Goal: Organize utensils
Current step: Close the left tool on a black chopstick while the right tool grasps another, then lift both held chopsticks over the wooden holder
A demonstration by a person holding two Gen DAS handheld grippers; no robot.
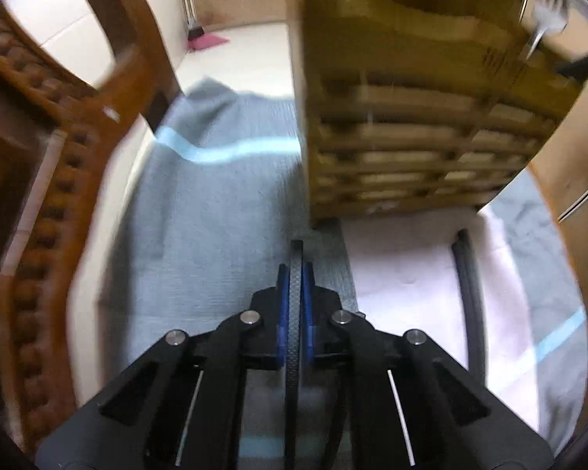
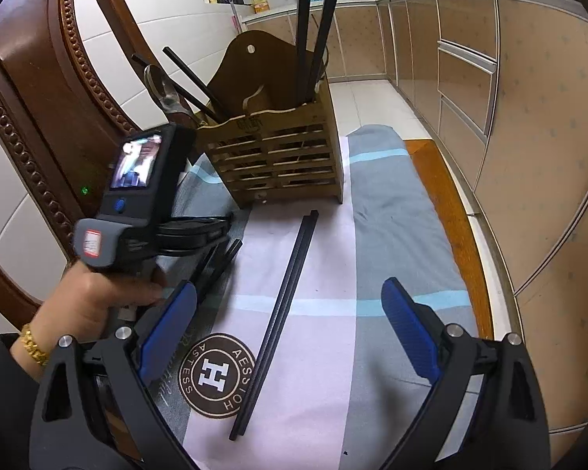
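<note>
Beside the wooden holder (image 2: 278,156), left gripper (image 1: 296,274) tilted downward, clamping a chopstick (image 1: 294,352).

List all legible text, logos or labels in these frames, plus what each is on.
"H": middle of the round brown logo on the cloth.
"AESSIOH": ring text of the same logo, read upside down; uncertain.
"ASTESS": ring text, same logo; uncertain.
Mark on the wooden utensil holder front rim: too small to read.
Red and white sticker on the left claw's handle: blurred.
Left wrist view: nothing readable.
</note>
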